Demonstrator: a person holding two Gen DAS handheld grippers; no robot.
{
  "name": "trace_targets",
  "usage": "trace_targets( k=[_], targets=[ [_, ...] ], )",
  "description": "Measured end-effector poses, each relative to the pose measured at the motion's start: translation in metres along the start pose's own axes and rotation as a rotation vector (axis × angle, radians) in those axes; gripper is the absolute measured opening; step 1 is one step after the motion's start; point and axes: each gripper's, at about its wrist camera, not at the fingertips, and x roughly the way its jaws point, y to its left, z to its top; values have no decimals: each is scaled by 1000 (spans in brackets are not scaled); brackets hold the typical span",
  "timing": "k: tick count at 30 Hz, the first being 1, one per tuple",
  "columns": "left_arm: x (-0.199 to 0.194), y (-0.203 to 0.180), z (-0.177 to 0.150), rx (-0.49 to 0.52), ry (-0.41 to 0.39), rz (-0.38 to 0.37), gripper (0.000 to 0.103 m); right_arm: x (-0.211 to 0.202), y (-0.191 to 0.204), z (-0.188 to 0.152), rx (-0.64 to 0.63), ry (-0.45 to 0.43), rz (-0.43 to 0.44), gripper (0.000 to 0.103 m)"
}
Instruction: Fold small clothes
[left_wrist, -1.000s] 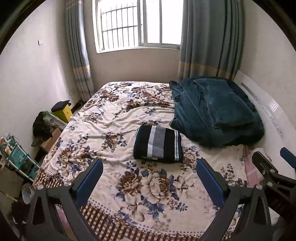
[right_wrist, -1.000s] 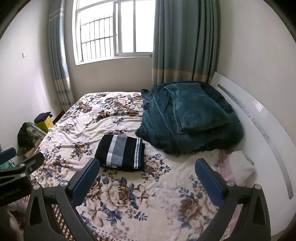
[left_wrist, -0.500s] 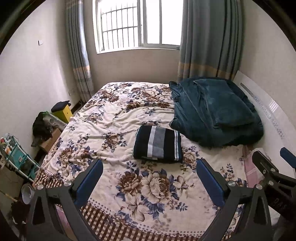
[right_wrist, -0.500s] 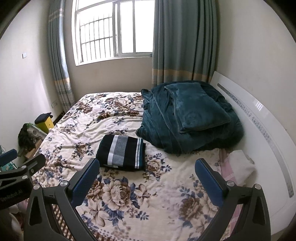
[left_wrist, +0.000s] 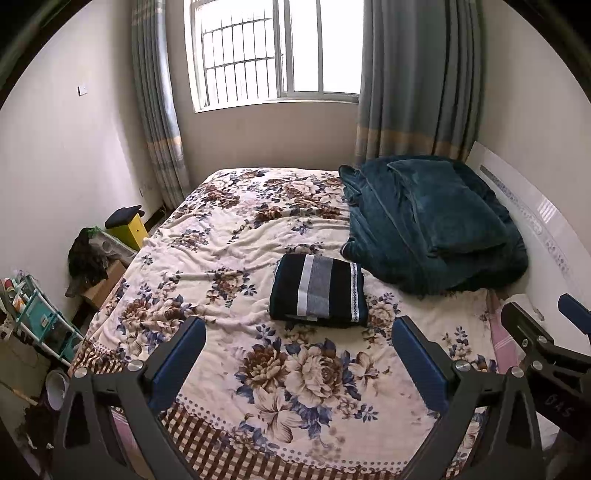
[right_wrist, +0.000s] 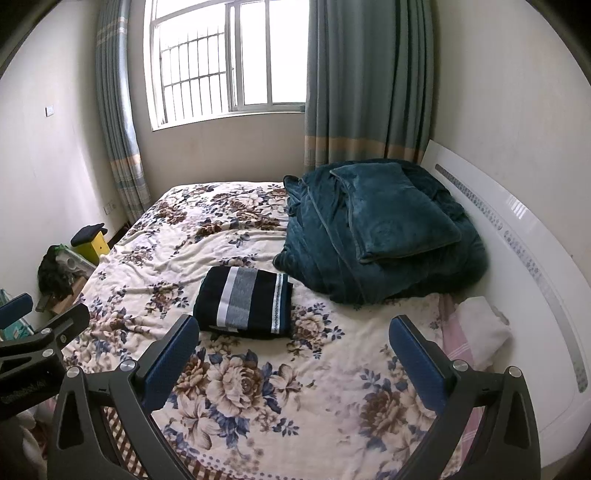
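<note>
A folded dark garment with white and grey stripes (left_wrist: 319, 291) (right_wrist: 245, 301) lies flat on the floral bedspread (left_wrist: 229, 236) (right_wrist: 192, 229), near the bed's middle. My left gripper (left_wrist: 299, 354) hovers open above the near part of the bed, well short of the garment, nothing between its blue pads. My right gripper (right_wrist: 295, 350) is likewise open and empty, held back from the garment. Each gripper shows at the edge of the other's view: the right one (left_wrist: 546, 332), the left one (right_wrist: 40, 325).
A heaped teal blanket (left_wrist: 428, 221) (right_wrist: 376, 229) fills the bed's right side by the white headboard (right_wrist: 517, 236). A white and pink cloth (right_wrist: 476, 332) lies near the headboard. Left of the bed: a yellow box (left_wrist: 129, 229), dark clothes, a teal rack (left_wrist: 33, 317). Window and curtains behind.
Both grippers stay open and almost still; the views have shifted only slightly. The folded garment has not moved.
</note>
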Motion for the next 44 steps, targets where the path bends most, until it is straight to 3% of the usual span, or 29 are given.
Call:
trace_targets(
  k=[44],
  targets=[
    [-10,9,-1,-26,-18,19,103,-3,1,-6,8,-3,-5,103]
  ],
)
